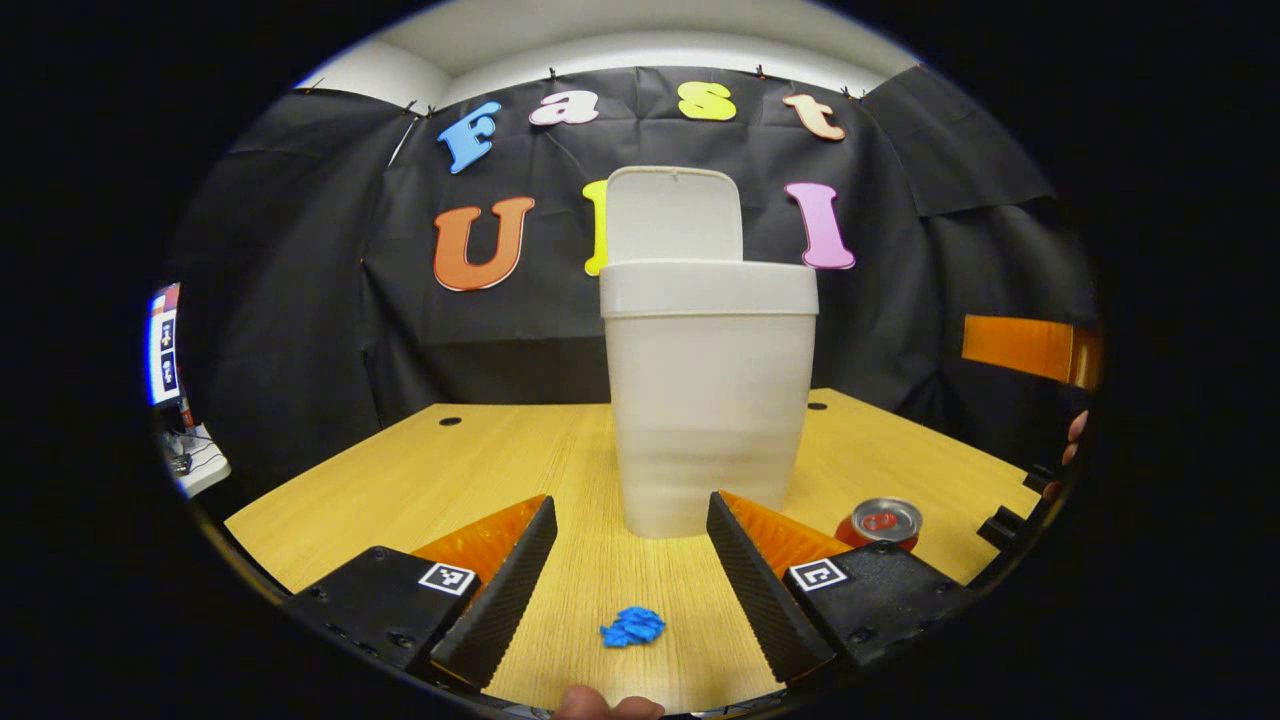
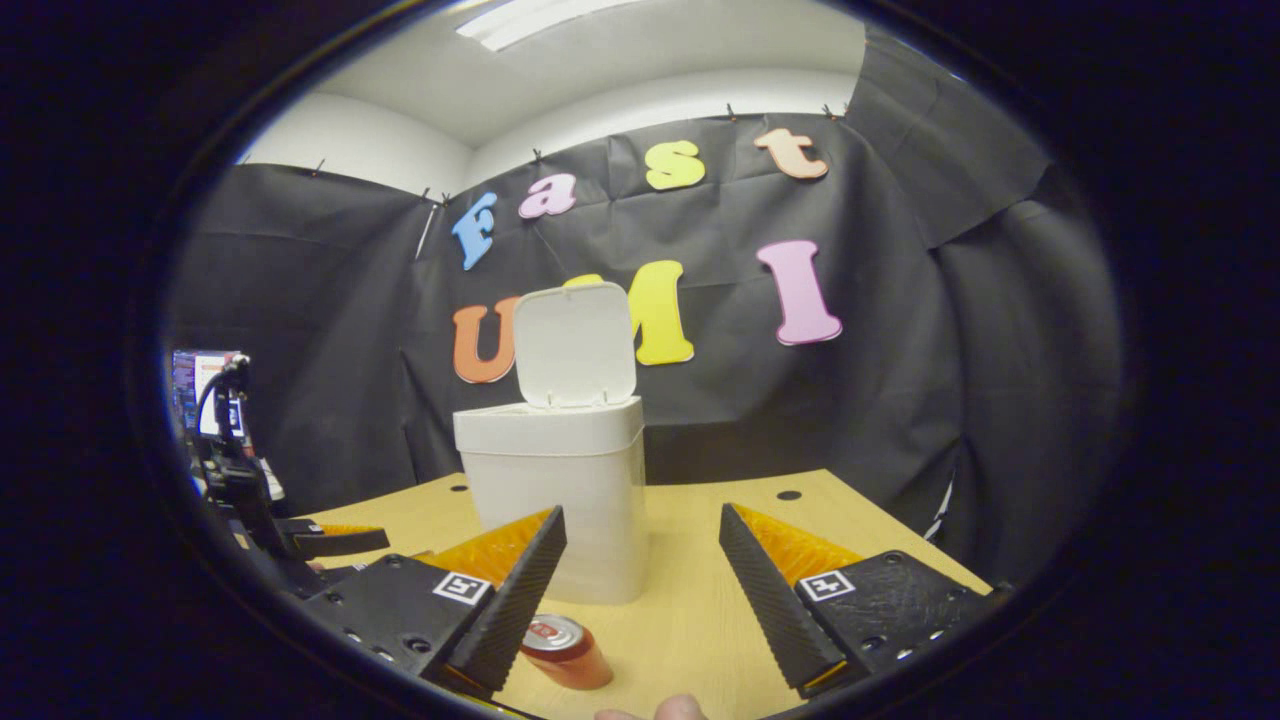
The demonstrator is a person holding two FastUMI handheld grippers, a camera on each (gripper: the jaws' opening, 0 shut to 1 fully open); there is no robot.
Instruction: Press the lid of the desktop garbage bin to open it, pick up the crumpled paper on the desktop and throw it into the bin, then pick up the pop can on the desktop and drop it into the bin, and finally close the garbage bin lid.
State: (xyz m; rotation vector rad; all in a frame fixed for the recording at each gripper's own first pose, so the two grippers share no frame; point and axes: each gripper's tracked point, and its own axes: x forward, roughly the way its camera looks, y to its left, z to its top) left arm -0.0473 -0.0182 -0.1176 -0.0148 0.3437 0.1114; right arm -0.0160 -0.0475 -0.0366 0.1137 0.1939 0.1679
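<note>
The white bin (image 1: 708,400) stands on the wooden table (image 1: 420,480) with its lid (image 1: 672,215) flipped up. A blue crumpled paper (image 1: 632,627) lies on the table between the fingers of my left gripper (image 1: 632,520), which is open and holds nothing. A red pop can (image 1: 880,523) stands to the right of the bin, behind the right finger. In the right gripper view the bin (image 2: 560,500) stands ahead to the left with its lid (image 2: 575,345) up. There the can (image 2: 565,650) sits by the left finger of my open, unloaded right gripper (image 2: 642,530).
The other gripper (image 2: 320,540) shows at the left edge of the right gripper view, and part of one (image 1: 1030,345) at the right edge of the left gripper view. Small holes (image 1: 450,421) mark the table's far side. Black cloth walls the booth.
</note>
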